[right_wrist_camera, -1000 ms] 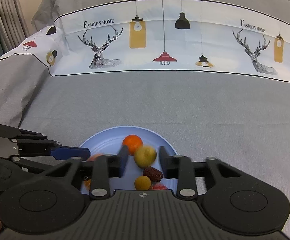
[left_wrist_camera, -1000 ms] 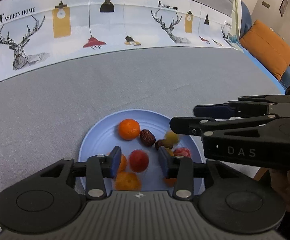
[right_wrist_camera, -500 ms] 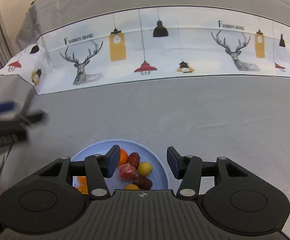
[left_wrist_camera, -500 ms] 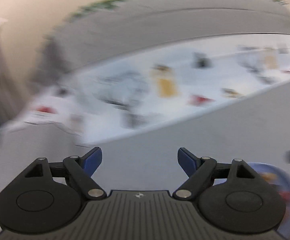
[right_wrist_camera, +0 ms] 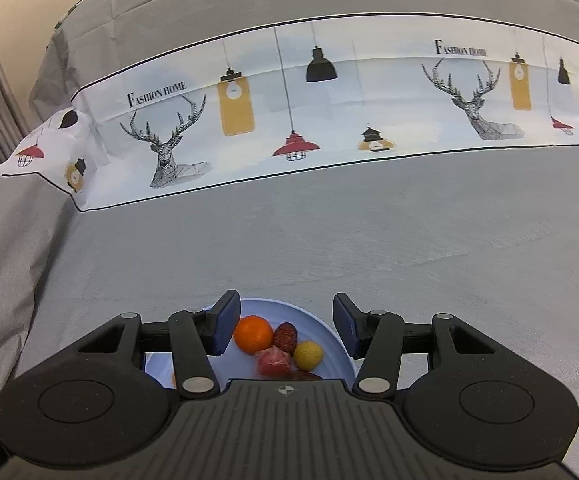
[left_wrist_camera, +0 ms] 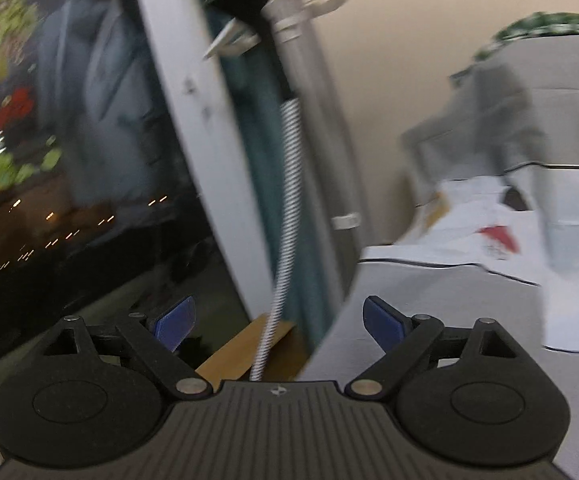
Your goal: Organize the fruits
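In the right wrist view a light blue plate (right_wrist_camera: 321, 320) lies on the grey cloth just under my right gripper (right_wrist_camera: 285, 326). On it are an orange (right_wrist_camera: 252, 334), a dark red date (right_wrist_camera: 285, 336), a small yellow fruit (right_wrist_camera: 308, 355) and a red fruit (right_wrist_camera: 273, 362); more fruit is hidden behind the gripper body. The right gripper is open and empty above the plate. My left gripper (left_wrist_camera: 277, 322) is open and empty, turned away from the table toward a window; no fruit shows in its view.
The grey tablecloth (right_wrist_camera: 369, 240) has a white printed band with deer and lamps (right_wrist_camera: 289, 112) at the back. In the left wrist view a dark window (left_wrist_camera: 69, 160), a white frame (left_wrist_camera: 193, 140), a striped cord (left_wrist_camera: 285, 220) and the table's left edge (left_wrist_camera: 409, 300) show.
The left gripper opened, left the plate and swung far left toward the window. The right gripper let the yellow fruit drop onto the plate, opened and pulled back.
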Motion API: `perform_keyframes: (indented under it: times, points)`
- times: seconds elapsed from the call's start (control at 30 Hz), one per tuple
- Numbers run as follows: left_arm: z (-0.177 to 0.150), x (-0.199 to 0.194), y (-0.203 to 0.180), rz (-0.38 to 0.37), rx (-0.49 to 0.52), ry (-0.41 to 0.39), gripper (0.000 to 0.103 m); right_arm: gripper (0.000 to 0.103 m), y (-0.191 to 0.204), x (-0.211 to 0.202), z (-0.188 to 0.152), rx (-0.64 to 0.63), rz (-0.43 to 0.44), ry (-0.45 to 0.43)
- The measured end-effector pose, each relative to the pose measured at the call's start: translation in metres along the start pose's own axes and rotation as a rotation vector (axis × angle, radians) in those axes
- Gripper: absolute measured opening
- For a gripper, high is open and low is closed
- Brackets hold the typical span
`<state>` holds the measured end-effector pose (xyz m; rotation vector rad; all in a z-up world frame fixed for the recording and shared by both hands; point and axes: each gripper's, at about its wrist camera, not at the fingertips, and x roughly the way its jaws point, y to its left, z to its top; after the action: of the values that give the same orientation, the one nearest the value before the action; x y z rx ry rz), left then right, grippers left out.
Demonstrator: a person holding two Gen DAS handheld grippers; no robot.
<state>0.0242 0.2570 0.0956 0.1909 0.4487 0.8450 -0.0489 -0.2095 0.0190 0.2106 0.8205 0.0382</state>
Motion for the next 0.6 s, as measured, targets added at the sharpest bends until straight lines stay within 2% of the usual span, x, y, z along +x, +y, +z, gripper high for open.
perform_keyframes:
  times: [0.03,0.1,0.2,0.27,0.33,0.43,0.53,0.6]
  points:
    - [0.001,0.006,0.002,-0.008,-0.016,0.016,0.094,0.054,0.0,0.001,0.0,0.001,-0.001,0.003]
    - [0.007,0.013,0.002,-0.081,-0.061,0.018,0.094,0.054,0.0,0.001,-0.001,0.004,-0.005,0.008]
    - [0.015,-0.018,0.005,-0.212,-0.099,-0.11,0.094,0.054,0.0,0.002,-0.001,0.0,-0.014,0.012]
    - [0.016,-0.049,-0.003,-0.283,-0.082,-0.201,0.094,0.054,-0.002,0.003,-0.001,0.001,-0.018,0.012]
    - [0.012,-0.077,-0.014,-0.372,-0.073,-0.239,0.095,0.054,-0.002,0.003,-0.001,0.006,-0.023,0.01]
    - [-0.003,-0.125,-0.034,-0.541,-0.055,-0.231,0.097,0.054,-0.002,0.001,-0.001,0.008,-0.023,0.006]
    - [-0.028,-0.167,-0.064,-0.694,0.021,-0.198,0.101,0.056,0.001,-0.002,-0.003,-0.013,-0.022,0.004]
    - [-0.042,-0.194,-0.075,-0.785,0.064,-0.174,0.103,0.068,0.003,-0.006,-0.005,-0.033,-0.028,-0.002]
